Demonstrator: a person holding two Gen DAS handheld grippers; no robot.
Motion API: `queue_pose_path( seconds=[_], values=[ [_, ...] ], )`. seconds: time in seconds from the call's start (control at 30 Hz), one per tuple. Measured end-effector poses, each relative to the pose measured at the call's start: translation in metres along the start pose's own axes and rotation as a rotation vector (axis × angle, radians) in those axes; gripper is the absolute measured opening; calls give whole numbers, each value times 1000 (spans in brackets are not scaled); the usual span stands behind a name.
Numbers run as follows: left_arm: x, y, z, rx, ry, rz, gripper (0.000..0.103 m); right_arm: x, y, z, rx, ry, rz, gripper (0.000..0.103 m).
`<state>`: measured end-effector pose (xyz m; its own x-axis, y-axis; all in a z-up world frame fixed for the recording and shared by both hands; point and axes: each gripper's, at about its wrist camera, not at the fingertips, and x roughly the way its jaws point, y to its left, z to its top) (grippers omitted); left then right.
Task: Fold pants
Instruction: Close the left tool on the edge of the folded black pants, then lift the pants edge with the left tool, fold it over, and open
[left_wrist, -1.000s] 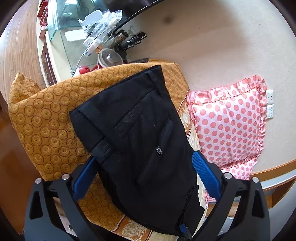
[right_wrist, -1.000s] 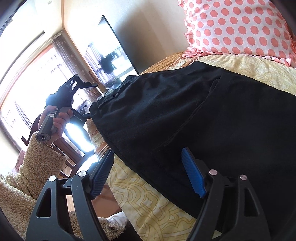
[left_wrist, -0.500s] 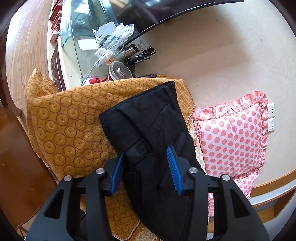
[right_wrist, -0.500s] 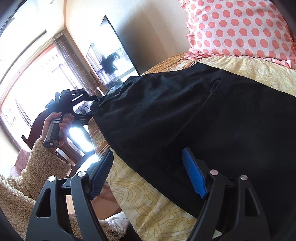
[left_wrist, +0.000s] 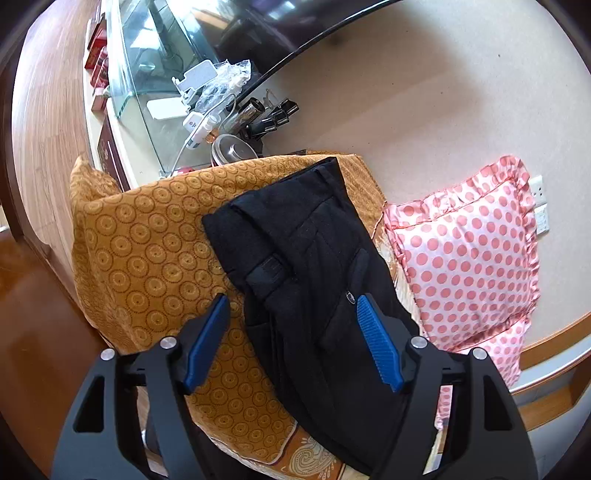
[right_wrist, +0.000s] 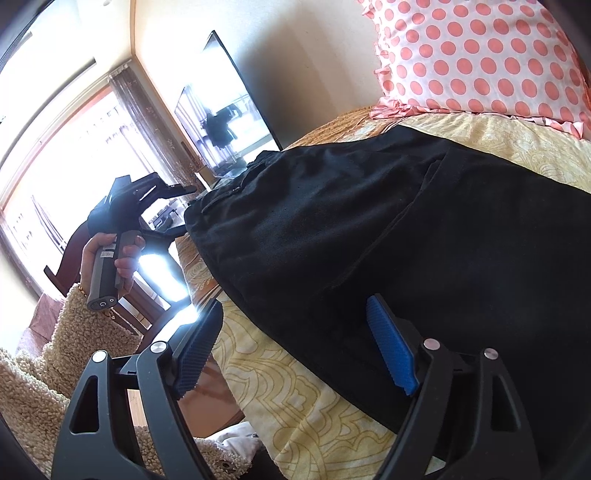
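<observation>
Two blue pads (left_wrist: 207, 347) of the left hand-held gripper (left_wrist: 291, 347) stand spread above the folded black pants (left_wrist: 310, 280), which lie on the orange patterned bedcover (left_wrist: 147, 254) beside a pink polka-dot pillow (left_wrist: 465, 258). From the right wrist, the right hand-held gripper (right_wrist: 295, 347) is also spread, empty, at the pants' (right_wrist: 388, 236) near edge.

- Orange circle-print cushion (left_wrist: 147, 251): ahead-left of left gripper.
- Pink polka-dot pillow (left_wrist: 465, 258): ahead-right, against beige wall (left_wrist: 424, 92); wall sockets (left_wrist: 538, 206) just past it.
- Glass shelf (left_wrist: 147, 74) far ahead-left: white chargers, cables, black clips, metal lid.
- TV (right_wrist: 225, 107) and bright window (right_wrist: 70, 158): ahead-left of right gripper.
- Yellow patterned bedspread (right_wrist: 295, 398): under right gripper.
</observation>
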<state>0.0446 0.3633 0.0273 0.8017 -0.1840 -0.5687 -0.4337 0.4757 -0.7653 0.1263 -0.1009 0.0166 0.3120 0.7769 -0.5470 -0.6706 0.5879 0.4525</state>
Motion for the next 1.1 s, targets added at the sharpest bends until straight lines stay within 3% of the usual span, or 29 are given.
queue_pose_path(
  seconds=[0.1, 0.2, 0.47, 0.53, 0.6, 0.7, 0.9, 1.0, 1.1],
  values=[
    [-2, 3, 2, -42, 21, -2, 72, 0, 1, 0, 0, -2, -1, 82],
    [5, -5, 5, -29, 44, -1, 83, 1, 1, 0, -1, -5, 1, 83],
    [20, -7, 15, -91, 34, -35, 82, -1, 1, -4, -2, -16, 3, 83],
    [20, -7, 12, -90, 21, -16, 59, -2, 2, -5, -5, -22, 5, 83],
    [21, -5, 10, -91, 14, 10, 27, -5, 1, -7, -4, -30, 9, 83],
    [19, -4, 8, -81, -2, 23, 13, -11, 0, -8, 10, -44, 23, 83],
    [7, -39, 1, 79, -66, 43, 8, -38, -12, -12, 81, -108, 75, 83],
    [-1, -70, -6, 182, -96, 33, 7, -60, -23, -16, 127, -158, 93, 99],
    [-6, -109, -19, 292, -106, 10, 7, -87, -33, -21, 151, -216, 76, 101]
  ],
)
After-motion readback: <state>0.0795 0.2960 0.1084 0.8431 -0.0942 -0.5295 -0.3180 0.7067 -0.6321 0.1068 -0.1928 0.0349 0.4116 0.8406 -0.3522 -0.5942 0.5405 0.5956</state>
